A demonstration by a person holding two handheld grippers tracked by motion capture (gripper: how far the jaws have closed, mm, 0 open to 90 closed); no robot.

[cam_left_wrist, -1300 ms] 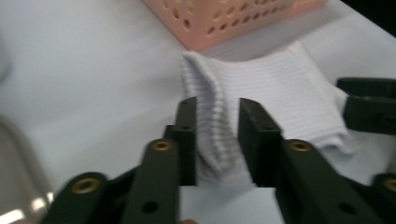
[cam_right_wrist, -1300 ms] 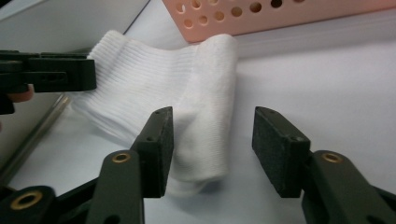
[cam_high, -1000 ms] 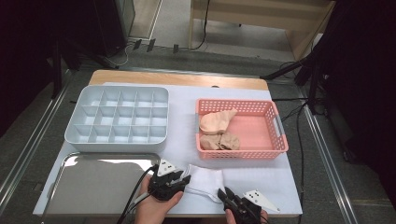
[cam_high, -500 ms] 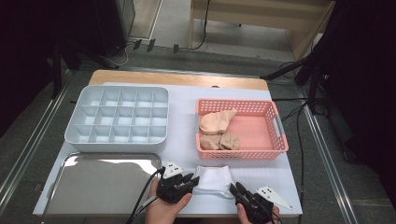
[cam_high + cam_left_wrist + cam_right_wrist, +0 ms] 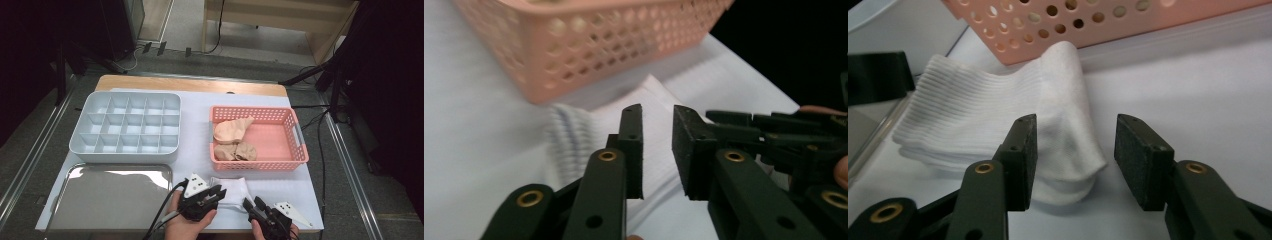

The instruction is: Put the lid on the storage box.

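White sheeting [image 5: 200, 155] covers the table, which is surrounded by dark floor and cables. At the near edge, the left gripper [image 5: 216, 193] is held with its jaws parted by a narrow gap, nothing clamped between them; its tips lie over the left edge of the folded white sock [image 5: 231, 190], though contact cannot be judged. To the right, the right gripper [image 5: 248, 206] is spread wider, its pads [image 5: 1024, 150] flanking the sock's toe end without pinching it. A metal tray [image 5: 107, 192] is seen at the left, a grey divided box [image 5: 127, 127] behind it, and a pink basket [image 5: 280, 150] with beige socks [image 5: 231, 140] just beyond the white sock.
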